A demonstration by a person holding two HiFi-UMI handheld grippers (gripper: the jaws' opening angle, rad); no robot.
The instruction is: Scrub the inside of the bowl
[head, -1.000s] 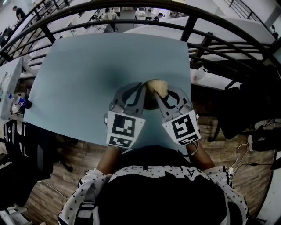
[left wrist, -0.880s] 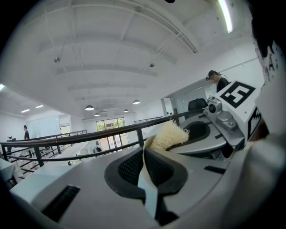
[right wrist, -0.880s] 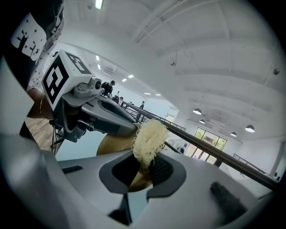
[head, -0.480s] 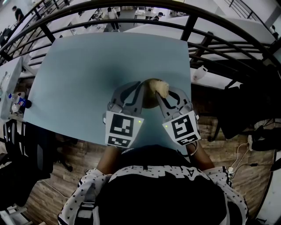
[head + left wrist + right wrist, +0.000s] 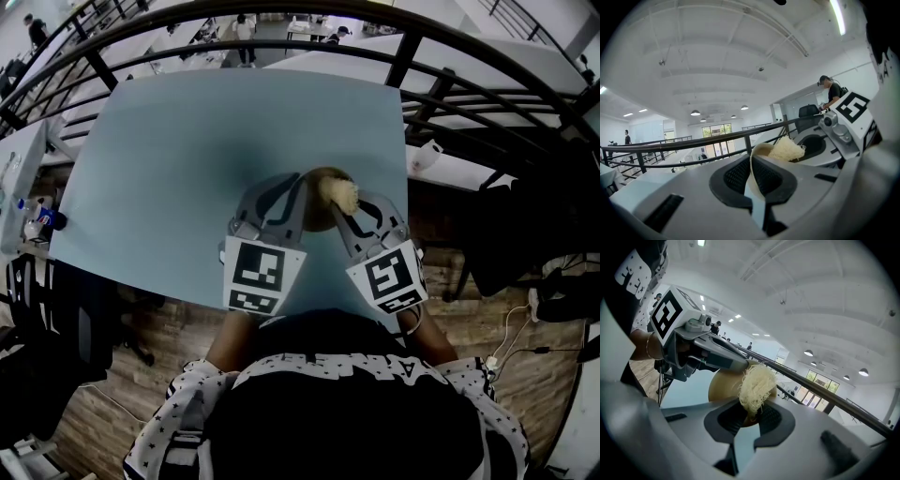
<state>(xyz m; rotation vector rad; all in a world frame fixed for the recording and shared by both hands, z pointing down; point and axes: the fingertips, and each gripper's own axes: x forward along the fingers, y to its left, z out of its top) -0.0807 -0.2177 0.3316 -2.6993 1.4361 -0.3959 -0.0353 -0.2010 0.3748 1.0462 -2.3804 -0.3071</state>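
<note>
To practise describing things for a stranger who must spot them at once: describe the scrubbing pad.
Start at the pale blue table; near its front edge is a tan bowl. The scrubbing pad is the cream, stringy tuft at the bowl, pinched in the right gripper, the only fuzzy thing among smooth grey jaws.

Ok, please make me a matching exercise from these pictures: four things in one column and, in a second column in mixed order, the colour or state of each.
Things
1. bowl
2. scrubber
3. table
4. railing

Descriptions
A. light blue
B. pinched at its rim by the left gripper
C. black, beyond the far edge of the table
D. pale and stringy, held by the right gripper

Pairs: 1-B, 2-D, 3-A, 4-C
</note>
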